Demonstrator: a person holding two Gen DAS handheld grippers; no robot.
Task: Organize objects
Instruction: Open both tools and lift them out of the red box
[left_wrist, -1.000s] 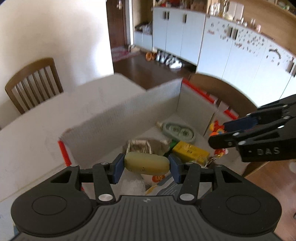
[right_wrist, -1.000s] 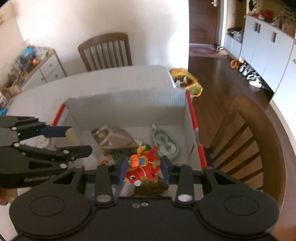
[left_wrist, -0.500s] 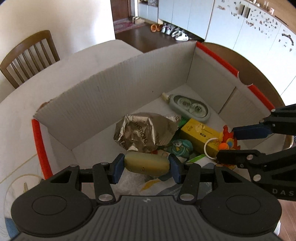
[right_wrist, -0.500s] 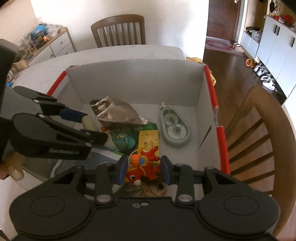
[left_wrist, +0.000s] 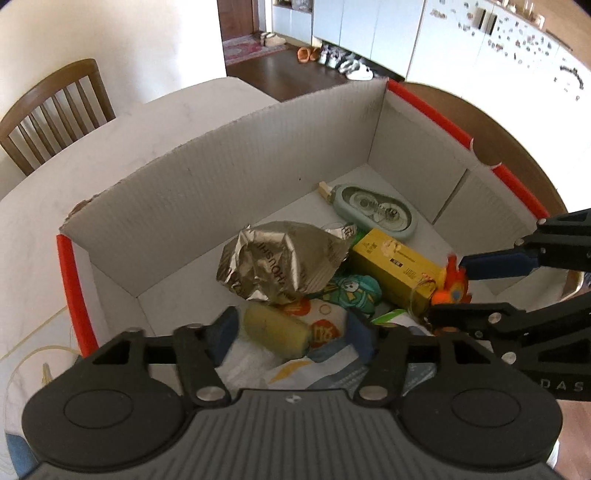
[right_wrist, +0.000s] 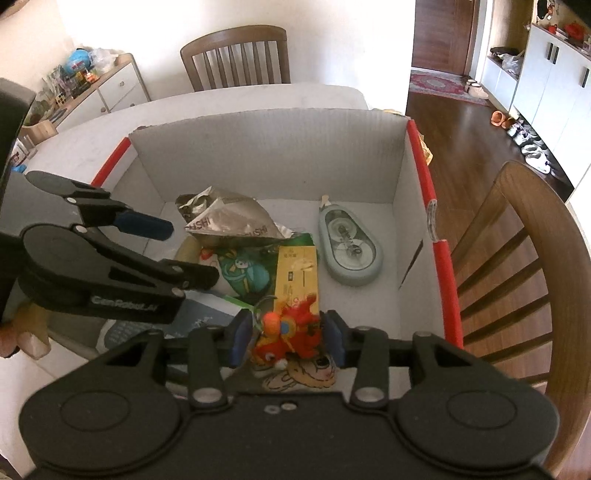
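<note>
A white cardboard box (left_wrist: 221, 184) (right_wrist: 266, 155) with red edges stands on the table, and both grippers hang low inside it. My left gripper (left_wrist: 290, 334) (right_wrist: 192, 253) has its jaws opening. A pale yellow oblong block (left_wrist: 275, 330) lies between them, clear of both pads, on the packets below. My right gripper (right_wrist: 288, 339) (left_wrist: 447, 290) also has its jaws opening. A red and orange plush toy (right_wrist: 288, 332) (left_wrist: 452, 288) sits between them, with small gaps to each pad.
In the box lie a silver foil bag (left_wrist: 284, 258) (right_wrist: 229, 221), a yellow carton (left_wrist: 395, 262) (right_wrist: 297, 269), a grey-green tape dispenser (left_wrist: 376, 212) (right_wrist: 349, 251) and a teal cartoon pouch (left_wrist: 351, 291). Wooden chairs (right_wrist: 236, 55) (right_wrist: 517, 258) flank the table (left_wrist: 147, 125).
Both grippers sank into the box. The left jaws widened and let go of the yellow block. The right jaws widened off the red toy.
</note>
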